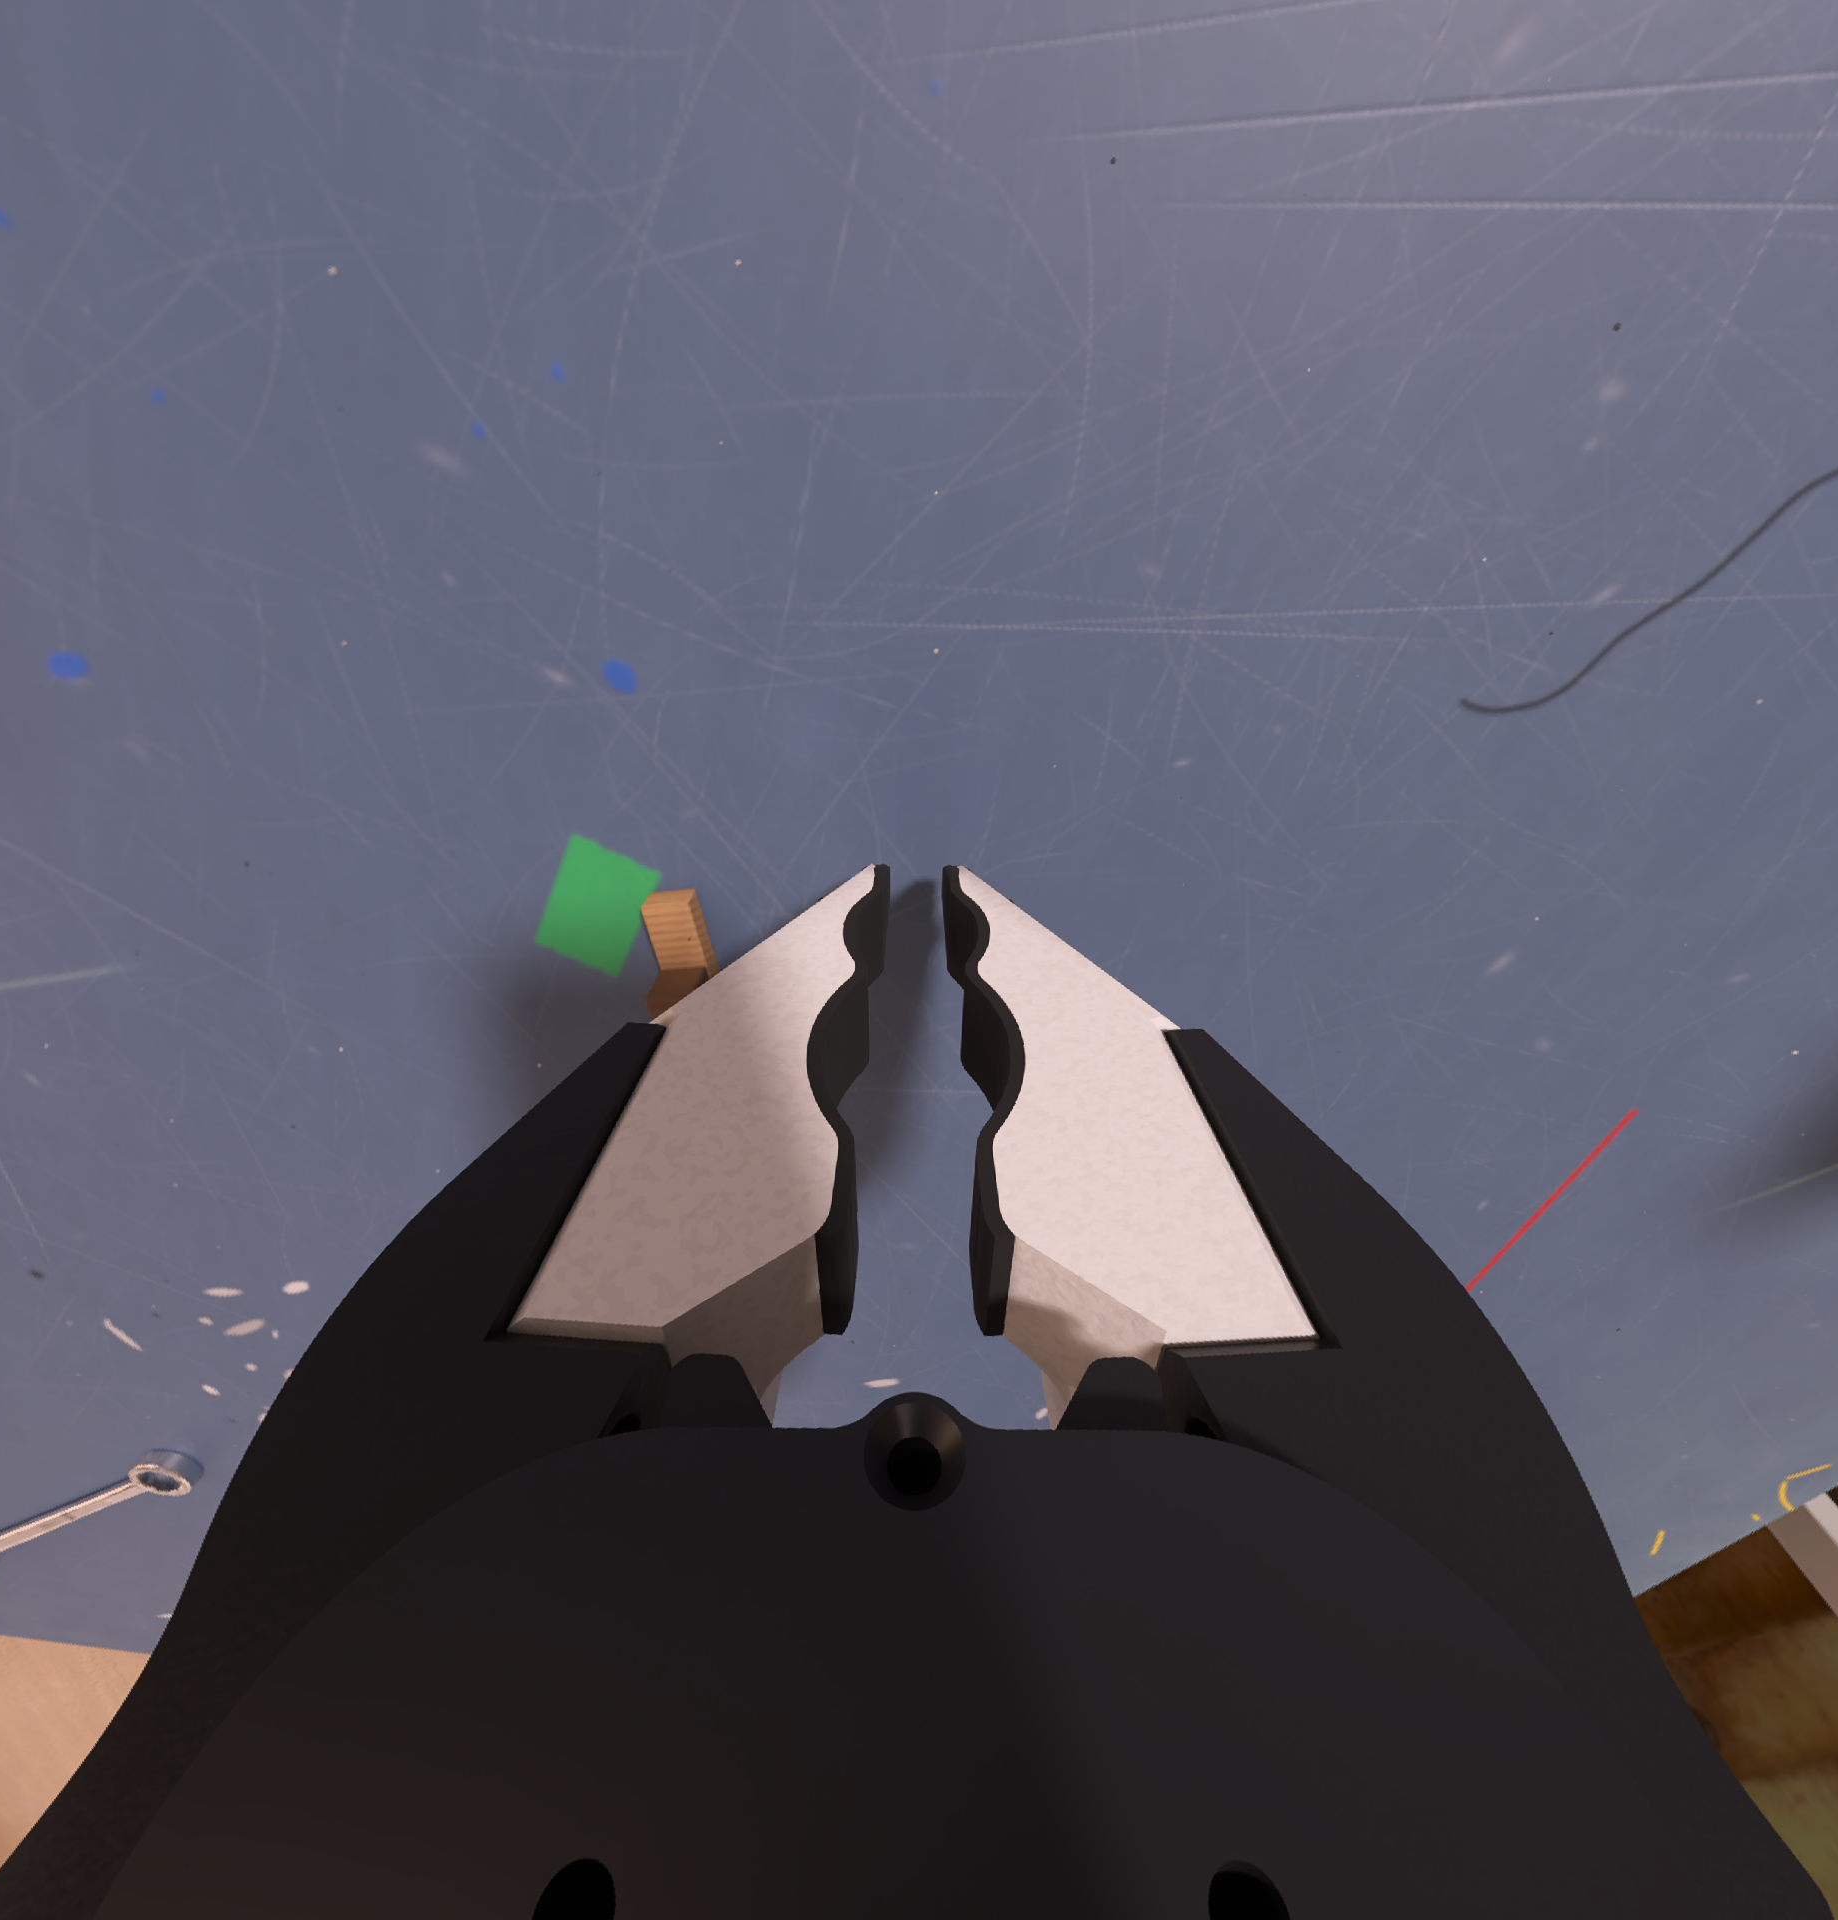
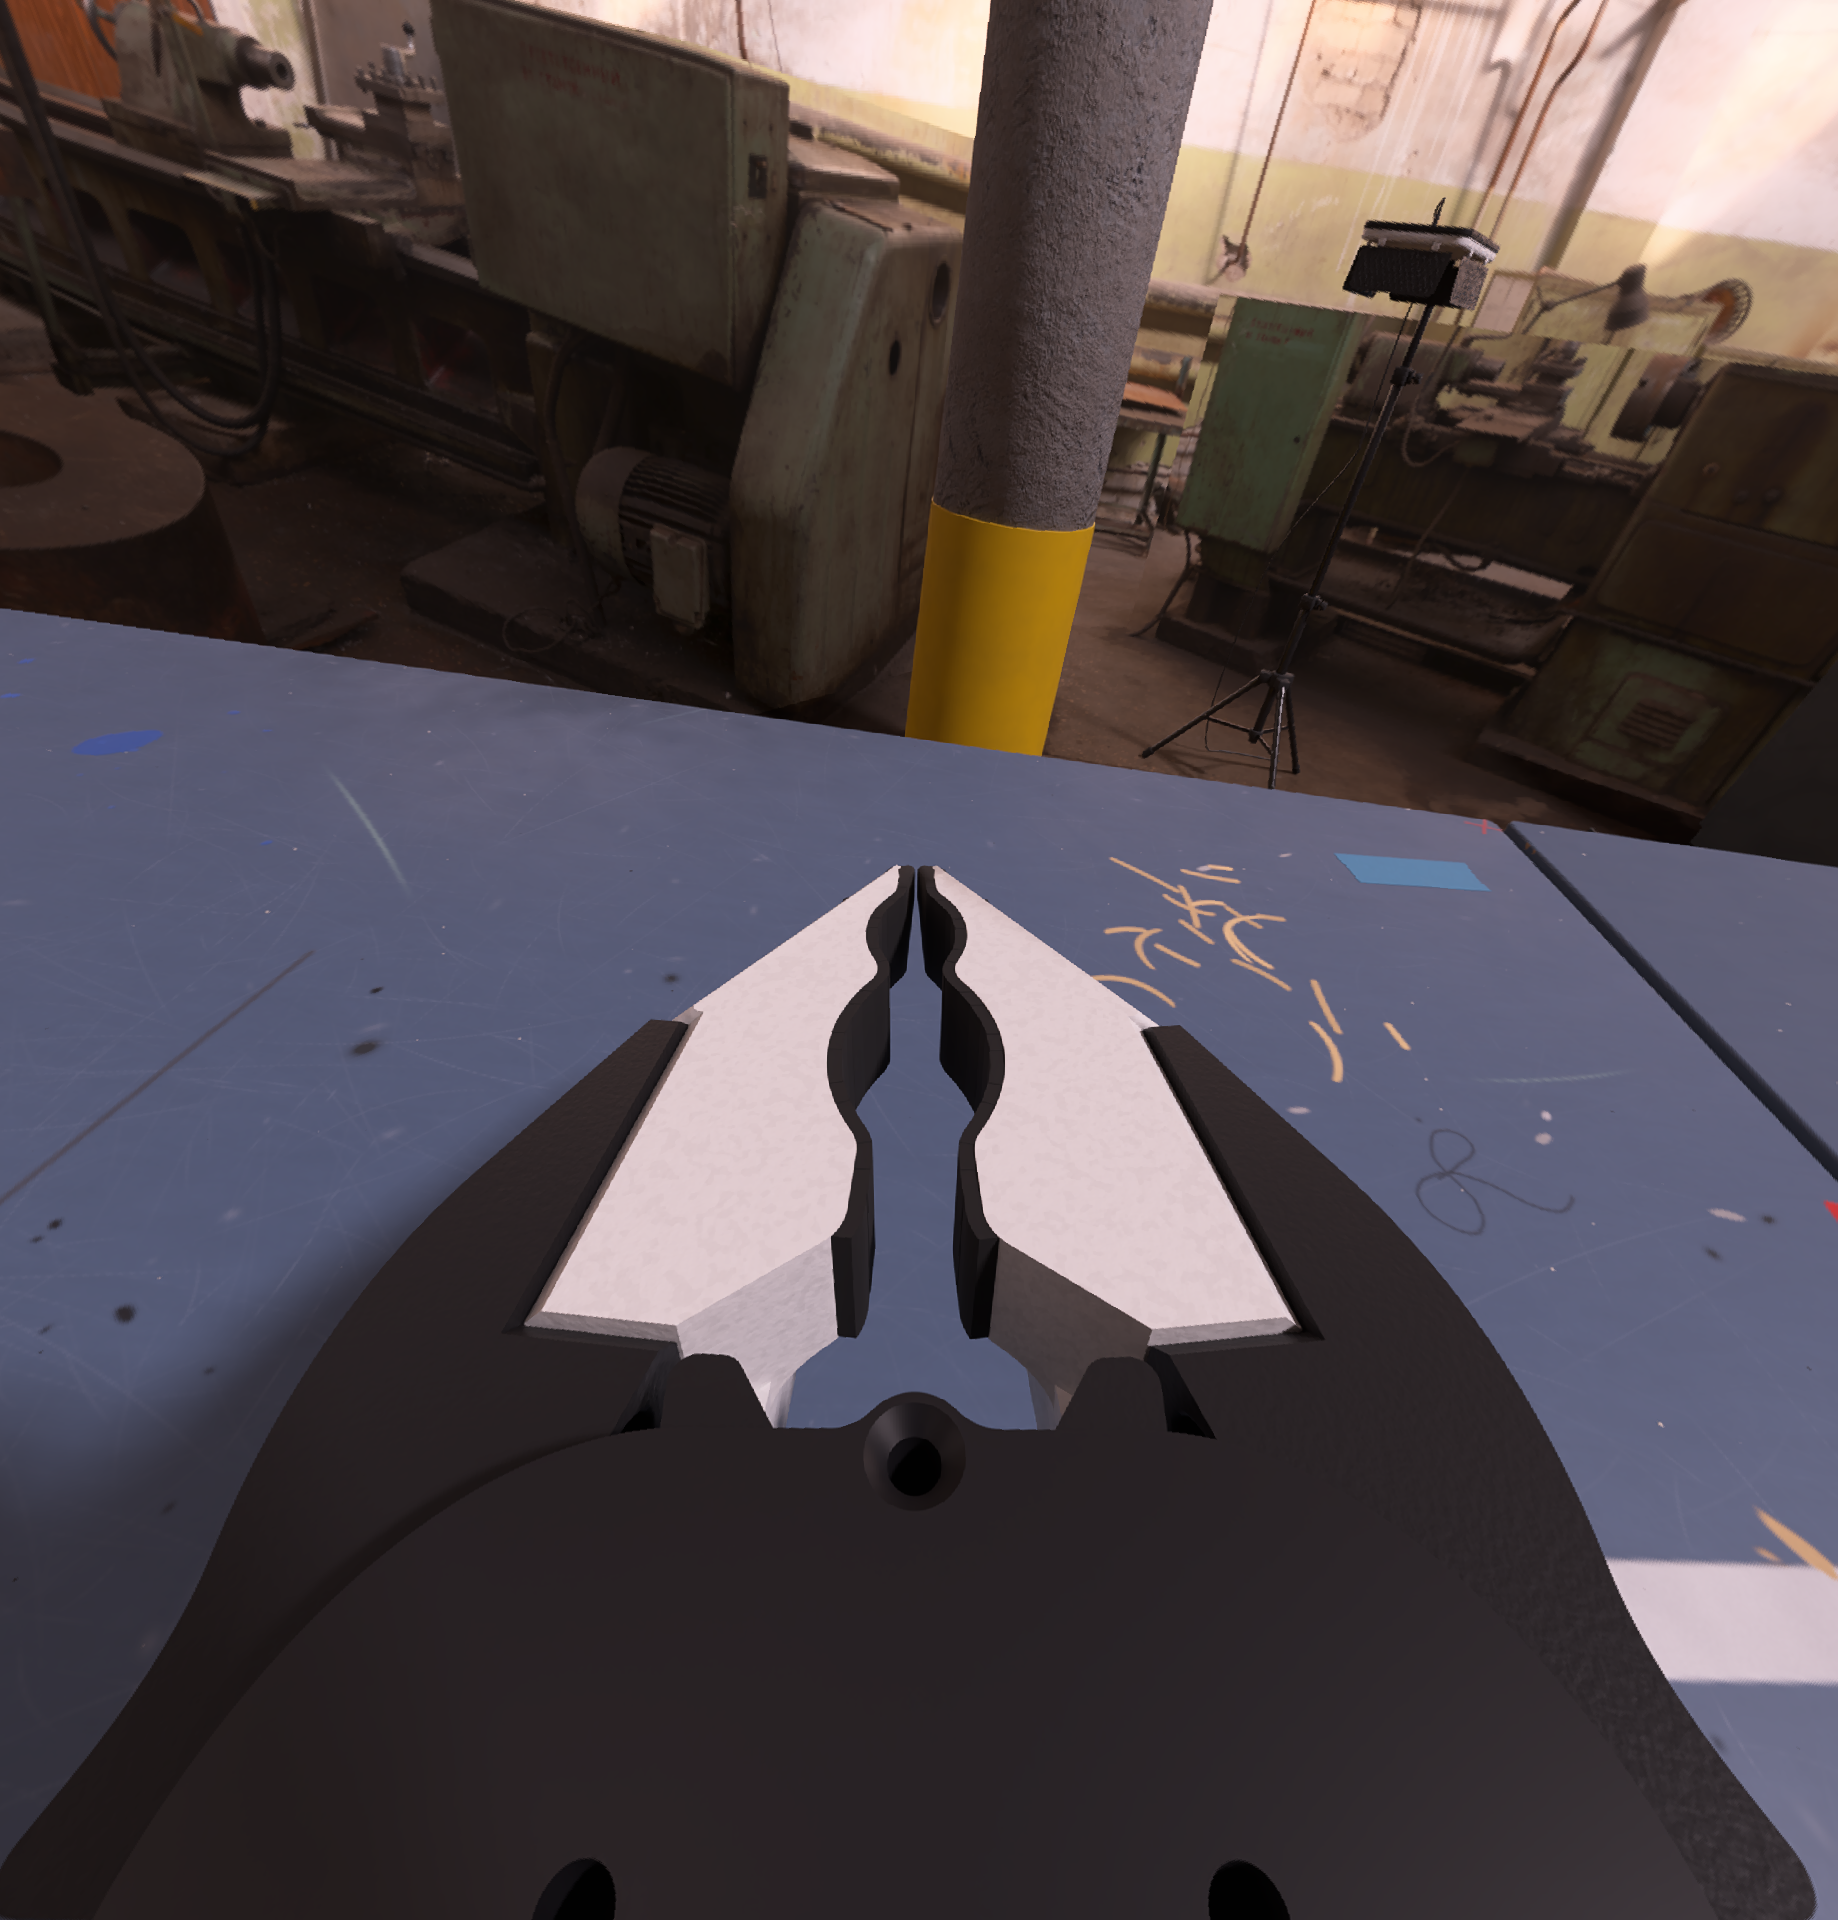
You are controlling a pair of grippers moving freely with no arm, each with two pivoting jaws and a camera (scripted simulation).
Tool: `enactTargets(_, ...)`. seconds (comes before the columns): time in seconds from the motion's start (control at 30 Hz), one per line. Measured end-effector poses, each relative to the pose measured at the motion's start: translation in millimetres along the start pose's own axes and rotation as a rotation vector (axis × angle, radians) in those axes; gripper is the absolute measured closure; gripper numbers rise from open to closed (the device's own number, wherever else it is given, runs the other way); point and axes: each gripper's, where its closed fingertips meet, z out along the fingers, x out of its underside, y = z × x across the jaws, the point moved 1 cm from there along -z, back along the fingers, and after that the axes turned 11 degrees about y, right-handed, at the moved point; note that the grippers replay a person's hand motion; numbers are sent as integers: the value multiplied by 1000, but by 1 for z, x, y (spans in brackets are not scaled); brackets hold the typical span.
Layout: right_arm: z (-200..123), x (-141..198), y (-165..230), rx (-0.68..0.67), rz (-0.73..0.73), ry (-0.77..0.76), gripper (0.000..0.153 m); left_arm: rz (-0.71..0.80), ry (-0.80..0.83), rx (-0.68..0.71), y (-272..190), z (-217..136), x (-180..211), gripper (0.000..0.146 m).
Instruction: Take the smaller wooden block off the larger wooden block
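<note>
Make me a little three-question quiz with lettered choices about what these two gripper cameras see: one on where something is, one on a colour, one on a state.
1. In the left wrist view, where does the wooden block sit relative to the left gripper?
A. Left of its fingers, partly hidden by one
B. Clamped between its fingers
C. Far to the right, by the red line

2. What colour is the flat square next to that block?
A. Orange
B. Green
C. White

3. How do the right gripper's fingers stand?
A. Spread wide
B. Closed on a block
C. Tips nearly together, nothing between them

Answers:
1 A, the block peeks out beside the left finger.
2 B, the square is plainly green on the blue table.
3 C, only tabletop shows through the slit between the fingers.
</note>
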Motion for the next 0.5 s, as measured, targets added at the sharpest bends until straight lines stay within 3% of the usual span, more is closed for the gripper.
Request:
enactTargets(0.2, 0, 1, 1, -14, 9, 4, 152, -39, -51, -6, 2, -11, 8, 135)
enactTargets(0.37, 0, 0, 0, -14, 14, 2, 152, -79, -67, -30, 6, -19, 16, 124)
enactTargets(0.5, -2, -2, -3, 3, 20, -11, 152, -133, -88, -100, 18, -34, 27, 123)
